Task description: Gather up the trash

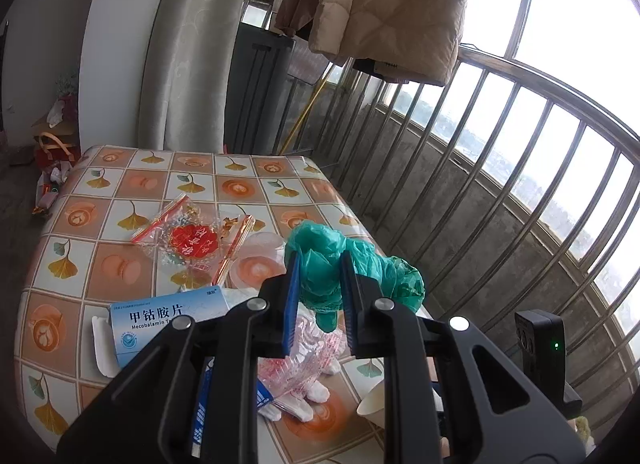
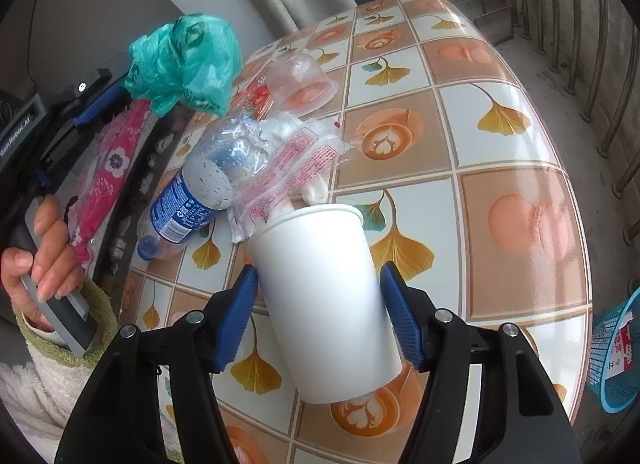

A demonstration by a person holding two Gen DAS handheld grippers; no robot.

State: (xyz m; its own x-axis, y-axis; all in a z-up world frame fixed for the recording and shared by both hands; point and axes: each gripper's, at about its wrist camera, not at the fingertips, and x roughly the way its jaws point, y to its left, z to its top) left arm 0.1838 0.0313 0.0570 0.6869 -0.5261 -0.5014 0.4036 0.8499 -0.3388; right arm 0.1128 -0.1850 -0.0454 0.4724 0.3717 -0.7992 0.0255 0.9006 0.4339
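Observation:
My left gripper [image 1: 320,264] is shut on a crumpled green plastic bag [image 1: 316,236] and holds it above the tiled table [image 1: 120,183]. The right wrist view shows the same green bag [image 2: 184,59] raised at the upper left. My right gripper [image 2: 316,276] is shut on a white paper cup [image 2: 324,296]. The blue pads press on both of its sides, and it tilts with its mouth pointing away. Behind the cup lie a crushed water bottle [image 2: 192,191], a clear wrapper with red print [image 2: 288,167] and a clear plastic cup [image 2: 300,81].
A blue medicine box [image 1: 160,320] and a red zip bag [image 1: 188,240] lie on the table. A blue mesh basket [image 2: 612,356] stands on the floor past the table's right edge. A metal railing [image 1: 480,183] runs along the right. A hand [image 2: 40,256] grips the left tool's handle.

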